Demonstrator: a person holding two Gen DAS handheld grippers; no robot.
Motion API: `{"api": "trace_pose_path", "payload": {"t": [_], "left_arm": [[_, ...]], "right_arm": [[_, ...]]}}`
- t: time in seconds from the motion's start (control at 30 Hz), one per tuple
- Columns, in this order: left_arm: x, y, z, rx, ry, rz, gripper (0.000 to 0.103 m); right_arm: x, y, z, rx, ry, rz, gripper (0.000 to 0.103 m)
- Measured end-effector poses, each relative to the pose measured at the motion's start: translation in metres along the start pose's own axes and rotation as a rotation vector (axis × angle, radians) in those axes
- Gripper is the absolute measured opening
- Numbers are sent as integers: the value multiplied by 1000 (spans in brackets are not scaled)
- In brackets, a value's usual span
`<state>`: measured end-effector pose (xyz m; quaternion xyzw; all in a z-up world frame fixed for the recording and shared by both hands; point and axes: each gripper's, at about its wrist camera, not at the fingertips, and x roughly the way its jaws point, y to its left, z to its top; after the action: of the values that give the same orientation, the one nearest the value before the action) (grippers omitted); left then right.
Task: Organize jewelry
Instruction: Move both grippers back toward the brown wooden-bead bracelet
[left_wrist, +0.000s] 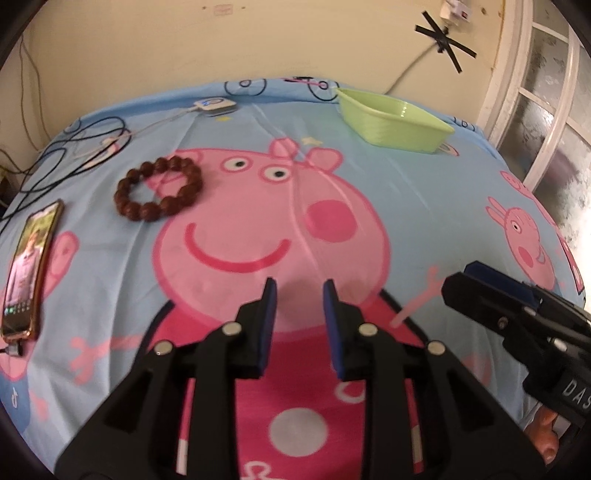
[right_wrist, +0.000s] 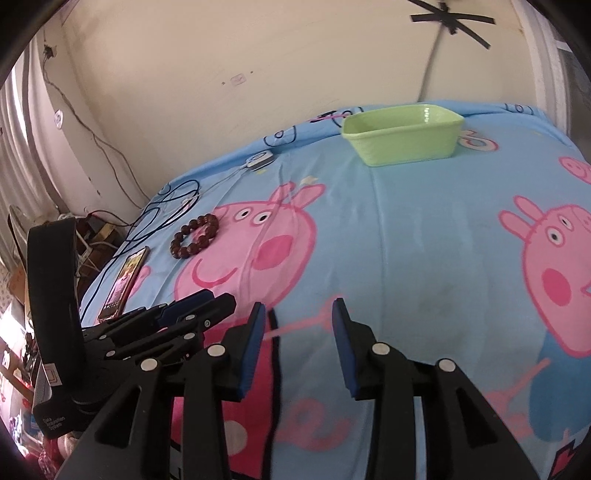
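Observation:
A brown beaded bracelet (left_wrist: 159, 189) lies flat on the blue cartoon-pig sheet (left_wrist: 424, 206), ahead and to the left of my left gripper (left_wrist: 300, 286), which is open and empty. A light green plastic tub (left_wrist: 391, 118) stands at the far right, near the wall. In the right wrist view the bracelet (right_wrist: 194, 236) is far ahead on the left and the tub (right_wrist: 402, 134) is at the back. My right gripper (right_wrist: 298, 308) is open and empty above the sheet. The left gripper (right_wrist: 218, 301) shows at its left; the right gripper (left_wrist: 465, 277) shows at the right in the left wrist view.
A phone (left_wrist: 31, 269) with its screen lit lies at the sheet's left edge, plugged in. Black cables (left_wrist: 74, 144) and a small white device (left_wrist: 214, 105) lie at the back left. A wall runs behind the bed and a window frame (left_wrist: 546, 122) stands at the right.

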<state>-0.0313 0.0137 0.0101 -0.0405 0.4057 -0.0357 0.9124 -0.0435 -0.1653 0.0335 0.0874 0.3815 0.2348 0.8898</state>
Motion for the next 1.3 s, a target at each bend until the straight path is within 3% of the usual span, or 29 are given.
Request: {"api": "trace_pose_path", "payload": {"t": [0.53,0.87,1.3], "left_arm": [[-10,61,-6,-124,-16,2,24],[-11,66,-7,-138,-24,-16,24],[-11,67,-8,-139,-37,-50,32]], "right_arm": [[46,40,26,-73,61,53,13],[62,48,35,-81,88,58,13],[77,47,38,-78,112,55,13]]}}
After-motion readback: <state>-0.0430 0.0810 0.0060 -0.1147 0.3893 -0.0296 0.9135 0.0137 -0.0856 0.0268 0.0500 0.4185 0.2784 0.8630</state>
